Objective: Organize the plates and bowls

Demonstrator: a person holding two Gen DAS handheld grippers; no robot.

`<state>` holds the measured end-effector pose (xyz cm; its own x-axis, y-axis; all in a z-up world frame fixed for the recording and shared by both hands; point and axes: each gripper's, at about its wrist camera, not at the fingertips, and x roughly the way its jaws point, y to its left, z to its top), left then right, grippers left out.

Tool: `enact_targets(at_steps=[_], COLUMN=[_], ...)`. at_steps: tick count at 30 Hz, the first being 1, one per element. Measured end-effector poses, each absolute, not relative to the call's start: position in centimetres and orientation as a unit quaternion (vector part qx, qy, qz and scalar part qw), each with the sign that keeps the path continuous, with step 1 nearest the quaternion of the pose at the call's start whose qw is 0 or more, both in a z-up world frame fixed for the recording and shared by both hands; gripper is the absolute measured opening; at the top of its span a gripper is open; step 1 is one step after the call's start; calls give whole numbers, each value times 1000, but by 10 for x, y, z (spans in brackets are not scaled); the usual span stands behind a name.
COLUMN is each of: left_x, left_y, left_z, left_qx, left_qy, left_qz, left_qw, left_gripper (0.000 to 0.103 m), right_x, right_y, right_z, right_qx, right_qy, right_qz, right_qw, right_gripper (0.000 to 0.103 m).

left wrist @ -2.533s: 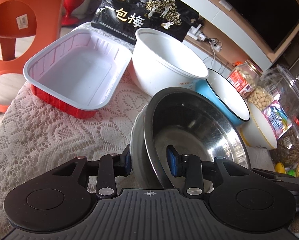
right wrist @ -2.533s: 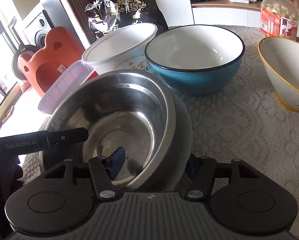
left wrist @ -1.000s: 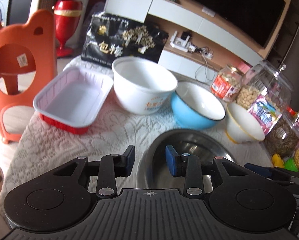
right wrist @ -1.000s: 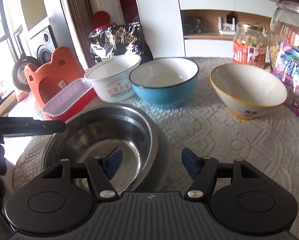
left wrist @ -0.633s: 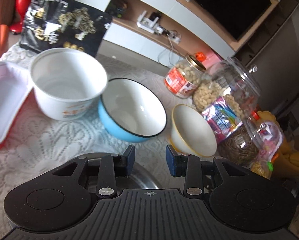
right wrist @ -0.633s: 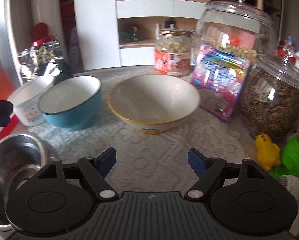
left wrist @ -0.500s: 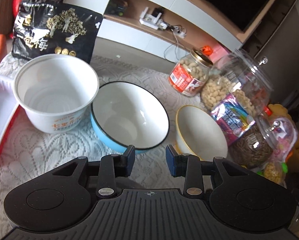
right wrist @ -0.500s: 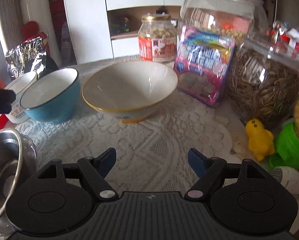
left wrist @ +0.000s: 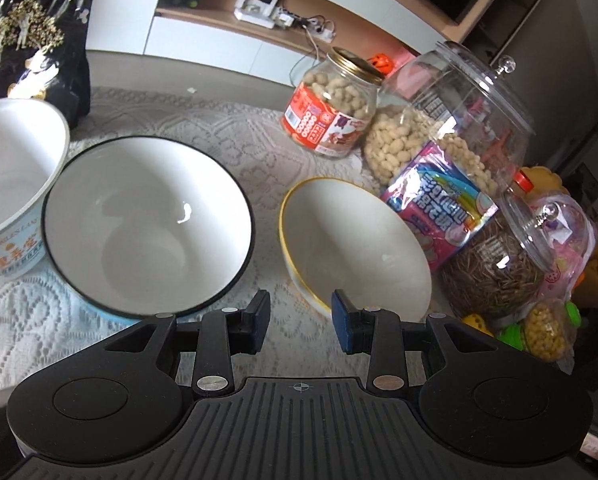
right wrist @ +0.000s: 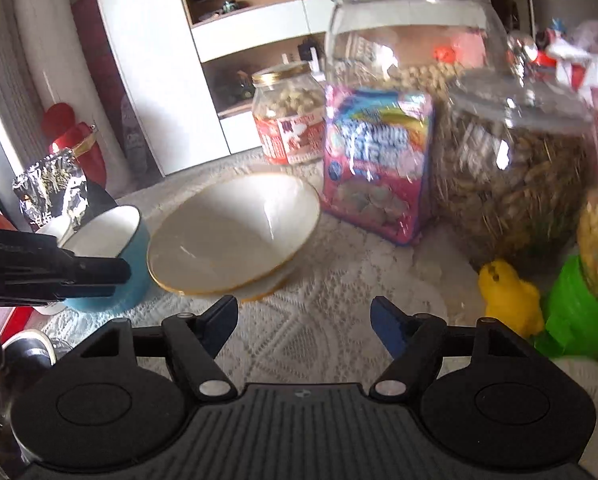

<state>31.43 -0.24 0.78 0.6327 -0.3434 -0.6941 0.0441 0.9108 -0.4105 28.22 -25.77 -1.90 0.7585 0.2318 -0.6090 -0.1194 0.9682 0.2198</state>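
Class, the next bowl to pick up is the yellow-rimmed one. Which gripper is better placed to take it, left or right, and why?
Probably the right gripper: it is open wide and points at the yellow-rimmed bowl just ahead. The left gripper, open more narrowly, points between that bowl and the blue bowl.

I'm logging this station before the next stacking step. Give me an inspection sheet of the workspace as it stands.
Surface: lace tablecloth, covering the table.
Job's things: blue bowl, yellow-rimmed bowl and white tub, all upright and empty; steel bowl at the right view's lower left edge.
Clutter: peanut jar, big lidded jar, seed jar, pink packet, black bag, yellow duck.
Grippers: left gripper and right gripper both open, holding nothing.
Cables: wires on the shelf behind.
Surroundings: white cabinet.
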Motion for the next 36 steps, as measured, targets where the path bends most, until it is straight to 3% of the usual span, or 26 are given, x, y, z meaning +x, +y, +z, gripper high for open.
enact_targets(at_steps=[2,7,8,14,31,36], left_x=[324,342,346,362,296,281], left_y=[-9,-19,-22,-39,-36,-35], left_z=[7,-5,-8,-8,-10,-10], left_qx=[-174,-184,-182,-134,-157,-145], left_qy=[419,418,418,427,571,564], left_qz=[-103,-80,-75,-53,-125,-162], left_qw=[885,886,887,893,796,796], left_gripper=[37,37,32,35,37,32], right_x=[305,373,384,423,322,301], right_y=[-259,-272,-273,-264,-274,-271], right_z=[-8,-11,-16,-39,-2,-8], right_qx=[75,106,115,139,100,55], right_qy=[330,334,347,411,463,464], right_qz=[96,91,96,150,185,190], right_qw=[936,932,926,888,861,864], right_gripper=[63,57,51,25,26,26])
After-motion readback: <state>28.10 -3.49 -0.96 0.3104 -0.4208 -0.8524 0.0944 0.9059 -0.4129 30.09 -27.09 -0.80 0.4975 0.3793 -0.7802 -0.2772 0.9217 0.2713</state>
